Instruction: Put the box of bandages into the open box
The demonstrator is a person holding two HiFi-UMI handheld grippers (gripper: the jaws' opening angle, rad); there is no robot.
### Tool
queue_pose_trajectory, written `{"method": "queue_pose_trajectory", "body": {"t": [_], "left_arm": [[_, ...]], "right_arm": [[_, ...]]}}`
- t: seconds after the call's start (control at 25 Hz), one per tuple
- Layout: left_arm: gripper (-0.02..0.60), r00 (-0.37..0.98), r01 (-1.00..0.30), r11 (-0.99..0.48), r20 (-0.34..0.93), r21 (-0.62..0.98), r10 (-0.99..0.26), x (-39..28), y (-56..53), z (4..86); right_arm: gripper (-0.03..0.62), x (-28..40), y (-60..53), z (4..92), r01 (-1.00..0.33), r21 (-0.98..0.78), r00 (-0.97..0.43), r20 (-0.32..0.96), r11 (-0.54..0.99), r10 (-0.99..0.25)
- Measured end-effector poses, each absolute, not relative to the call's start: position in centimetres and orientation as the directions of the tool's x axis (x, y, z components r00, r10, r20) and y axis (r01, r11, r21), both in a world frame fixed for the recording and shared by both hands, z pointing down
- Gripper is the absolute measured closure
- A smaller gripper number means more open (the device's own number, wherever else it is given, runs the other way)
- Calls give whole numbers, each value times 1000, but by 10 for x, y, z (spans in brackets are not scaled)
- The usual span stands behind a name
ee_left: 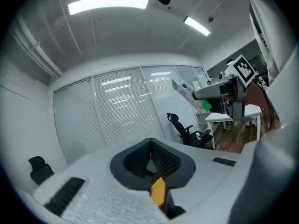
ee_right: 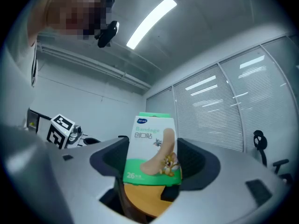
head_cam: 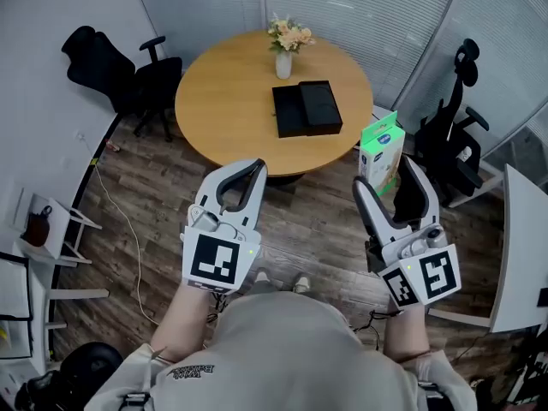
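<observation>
Held the box of bandages (ee_right: 152,146) upright in the right gripper (ee_right: 154,160), clamped by its two narrow sides, printed face toward that gripper's camera. Had it in the air over the wooden floor (head_cam: 317,212), just off the near right edge of the round wooden table (head_cam: 223,101) in the head view.

Had the left gripper (head_cam: 240,174) clenched on nothing, tips together, level beside the right gripper and well apart from it. Took no part in the grasp.

Found the black open box (head_cam: 306,108) at the middle of the table, two halves side by side, with a white vase of flowers (head_cam: 284,50) just behind it. Could not tell from the head view which half was the tray and which the lid.

Judged the step as the carry: pickup done, placing not yet begun, roughly the middle of the task.

Called next, on that reading, for a reach forward and to the left over the table's rim, up to a spot above the open half. Then for a slow descent until the bottom of the box of bandages sat inside, and only then a release. Probably also for a tilt toward flat, given how shallow the halves looked. Warranted care near the vase of flowers, close enough for a long reach to knock.
</observation>
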State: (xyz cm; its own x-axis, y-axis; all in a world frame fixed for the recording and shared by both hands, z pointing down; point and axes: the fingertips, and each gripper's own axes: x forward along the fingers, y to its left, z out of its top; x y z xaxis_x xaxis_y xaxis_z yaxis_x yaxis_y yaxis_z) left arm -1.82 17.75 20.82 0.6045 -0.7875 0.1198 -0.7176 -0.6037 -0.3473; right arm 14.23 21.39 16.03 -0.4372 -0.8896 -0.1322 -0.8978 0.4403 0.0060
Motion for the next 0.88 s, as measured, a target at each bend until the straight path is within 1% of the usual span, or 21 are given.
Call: {"method": "queue_pose_trajectory", "body": {"t": [0.44, 0.88], "left_arm": [[560, 596, -717, -598, 130, -359, -793, -14, 182, 219], [560, 550, -750, -555, 127, -360, -826, 23, 191, 221]], "right_arm": [[283, 157, 211, 175, -897, -3, -439, -105, 442, -892], [283, 196, 208, 188, -873, -35, -481, -108, 487, -870]]}}
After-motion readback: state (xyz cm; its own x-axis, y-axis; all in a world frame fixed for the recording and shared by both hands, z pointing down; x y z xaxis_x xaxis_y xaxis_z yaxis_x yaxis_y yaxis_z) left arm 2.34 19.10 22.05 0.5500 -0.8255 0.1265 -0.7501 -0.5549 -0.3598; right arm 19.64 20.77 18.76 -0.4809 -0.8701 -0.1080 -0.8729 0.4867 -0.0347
